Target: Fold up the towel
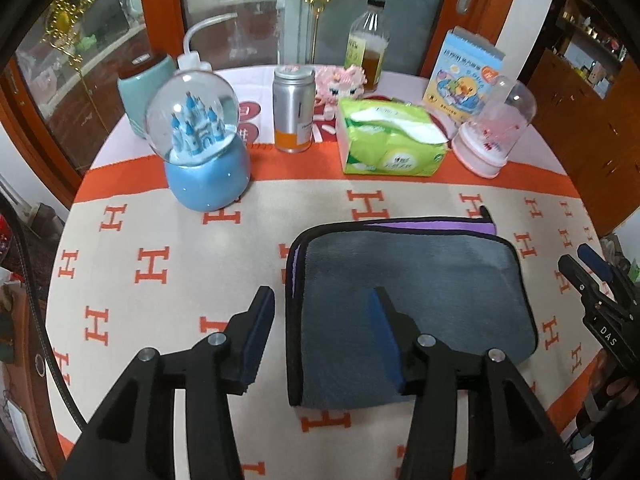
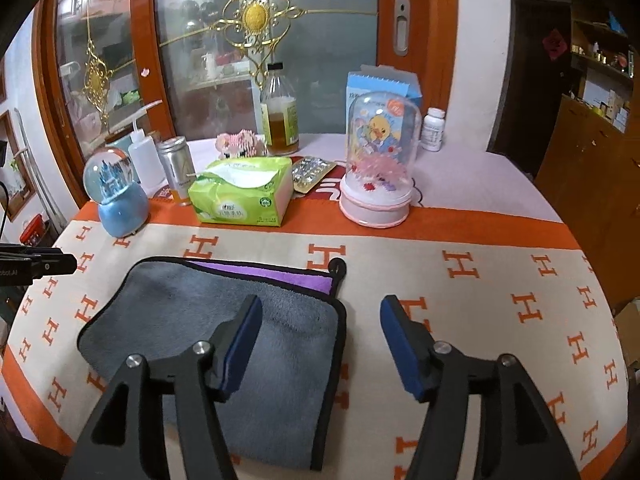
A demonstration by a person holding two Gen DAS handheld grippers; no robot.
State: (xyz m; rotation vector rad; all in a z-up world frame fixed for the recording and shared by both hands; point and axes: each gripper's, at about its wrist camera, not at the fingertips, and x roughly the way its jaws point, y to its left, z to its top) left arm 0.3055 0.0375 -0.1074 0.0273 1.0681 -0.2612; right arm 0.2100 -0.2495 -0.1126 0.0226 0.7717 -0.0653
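A grey towel (image 1: pixel 416 280) with black trim and a purple underside lies folded flat on the cream cloth with orange H marks; it also shows in the right wrist view (image 2: pixel 200 320). A purple strip shows along its far edge. My left gripper (image 1: pixel 322 300) is open and empty, hovering over the towel's left edge. My right gripper (image 2: pixel 320 312) is open and empty, hovering over the towel's right edge. The right gripper also shows at the right edge of the left wrist view (image 1: pixel 592 268).
Along the table's far side stand a blue snow globe (image 1: pixel 200 140), a metal can (image 1: pixel 293 110), a green tissue pack (image 1: pixel 390 138), a pink glass dome (image 1: pixel 494 128), a bottle (image 1: pixel 368 46), a picture box (image 1: pixel 464 76), a pill blister (image 2: pixel 312 172) and a white pill bottle (image 2: pixel 433 128).
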